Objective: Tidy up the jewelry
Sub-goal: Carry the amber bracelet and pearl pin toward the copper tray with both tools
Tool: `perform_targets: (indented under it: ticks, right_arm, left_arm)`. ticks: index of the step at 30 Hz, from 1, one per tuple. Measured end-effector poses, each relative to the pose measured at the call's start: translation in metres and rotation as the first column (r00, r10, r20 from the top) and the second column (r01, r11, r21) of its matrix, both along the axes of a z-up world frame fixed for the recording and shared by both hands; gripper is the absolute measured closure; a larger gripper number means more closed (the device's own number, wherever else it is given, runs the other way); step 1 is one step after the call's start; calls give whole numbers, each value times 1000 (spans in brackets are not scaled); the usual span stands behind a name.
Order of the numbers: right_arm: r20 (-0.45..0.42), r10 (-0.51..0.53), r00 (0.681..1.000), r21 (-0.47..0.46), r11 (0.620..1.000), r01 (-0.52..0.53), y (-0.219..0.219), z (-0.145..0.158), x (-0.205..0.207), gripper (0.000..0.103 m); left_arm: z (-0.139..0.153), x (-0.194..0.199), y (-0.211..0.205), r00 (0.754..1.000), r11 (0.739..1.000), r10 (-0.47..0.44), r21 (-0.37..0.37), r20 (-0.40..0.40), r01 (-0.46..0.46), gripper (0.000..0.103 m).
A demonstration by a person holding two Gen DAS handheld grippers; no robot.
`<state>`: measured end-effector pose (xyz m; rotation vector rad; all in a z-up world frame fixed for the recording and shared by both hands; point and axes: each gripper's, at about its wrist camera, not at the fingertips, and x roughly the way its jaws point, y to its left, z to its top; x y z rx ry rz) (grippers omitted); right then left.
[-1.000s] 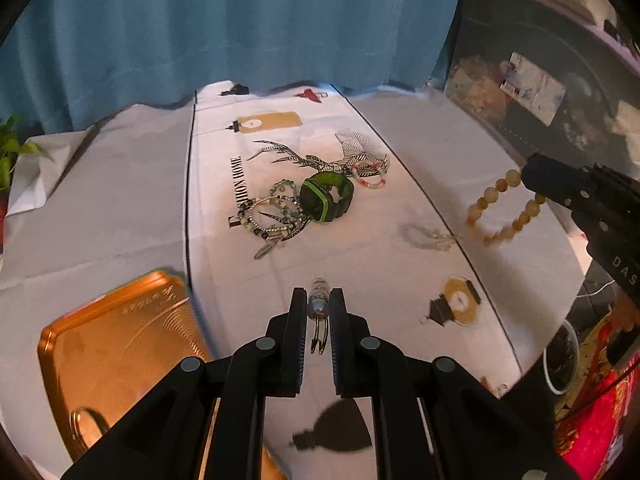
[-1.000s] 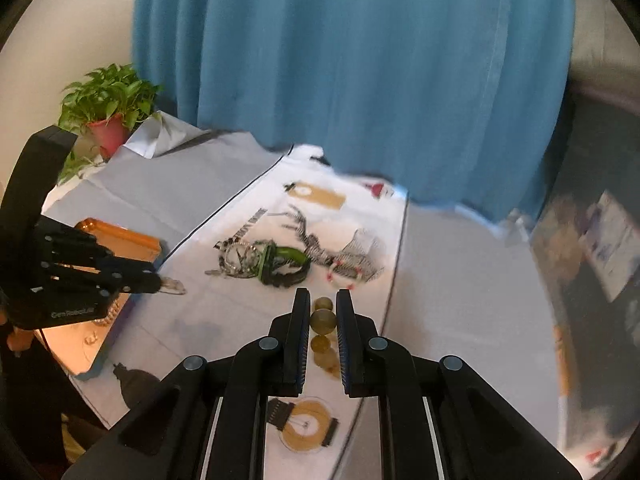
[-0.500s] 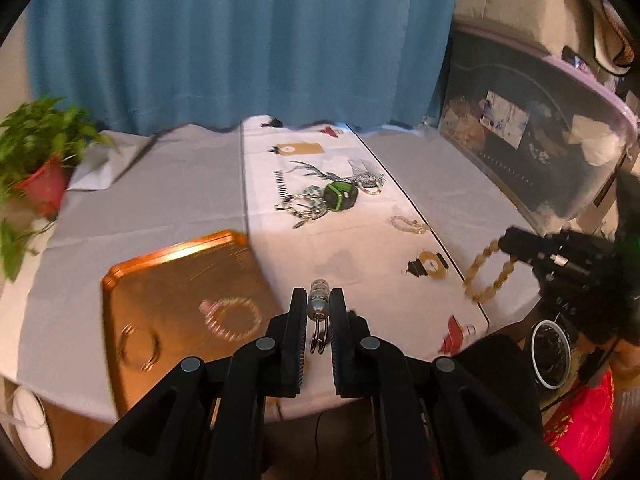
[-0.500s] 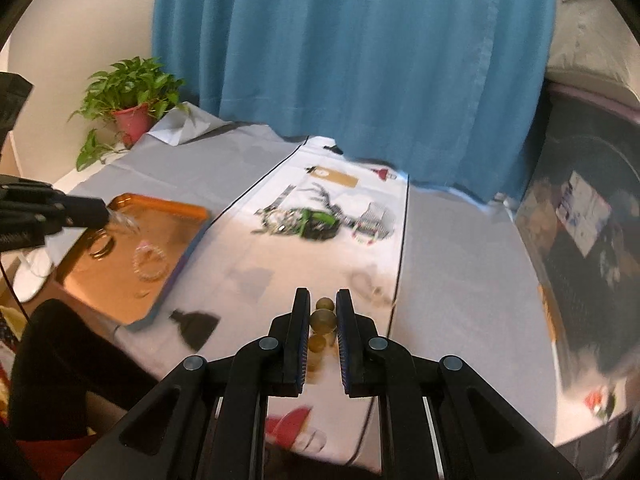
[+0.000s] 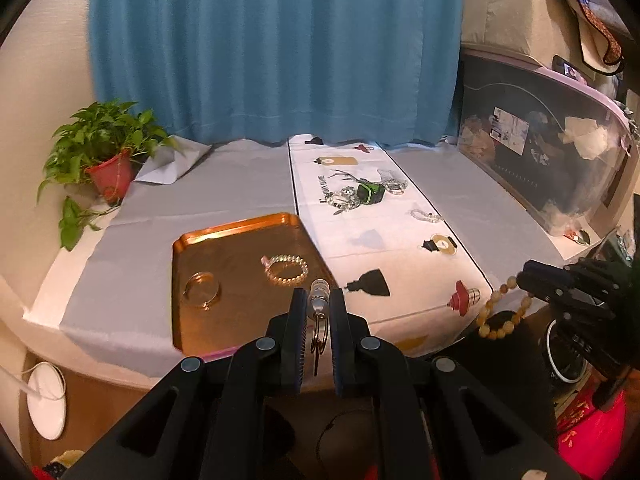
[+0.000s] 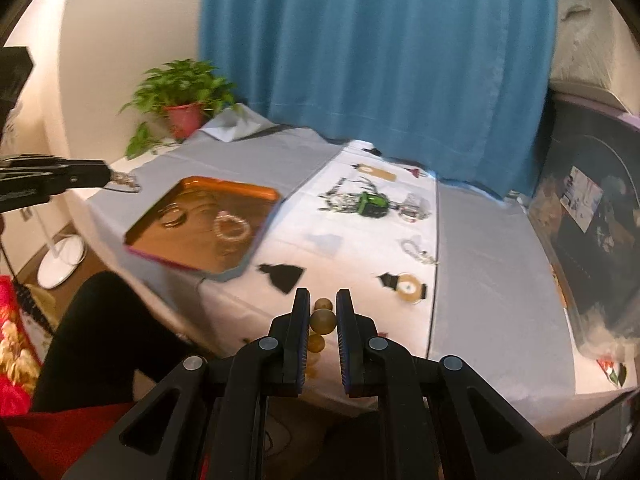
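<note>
Jewelry here looks light and floppy: the left gripper pinches a small pendant, the right gripper clamps a bead bracelet by one hard bead.

Two grippers: the left gripper pinches one small metal pendant, the right gripper one amber bead bracelet. One copper tray at centre left holds two pieces: one ring-shaped bangle and one beaded bracelet. On the desk, upper right of centre: one tangled jewelry heap, one lone bracelet; one potted plant far left.
</note>
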<state>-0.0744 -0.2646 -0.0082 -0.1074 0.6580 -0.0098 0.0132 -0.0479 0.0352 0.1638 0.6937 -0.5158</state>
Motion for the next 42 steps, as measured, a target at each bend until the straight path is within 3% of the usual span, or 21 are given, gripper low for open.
perform_targets:
  ticks: [8, 21, 33, 42]
  right_arm:
    - [22, 90, 996, -3, 996, -90, 38, 13, -28, 89]
    - [6, 142, 990, -6, 990, -142, 63, 13, -21, 89]
    - [-25, 148, 989, -10, 989, -148, 67, 3, -2, 89]
    - [-40, 154, 987, -2, 988, -154, 76, -4, 38, 89]
  left_arm:
    - [-3, -22, 15, 1000, 1000, 18, -3, 14, -18, 94]
    - [-11, -23, 25, 1000, 1000, 22, -20, -12, -22, 94]
    - [-18, -2, 40, 998, 998, 52, -35, -33, -53, 94]
    - [-25, 34, 53, 995, 995, 88, -39, -54, -90, 94]
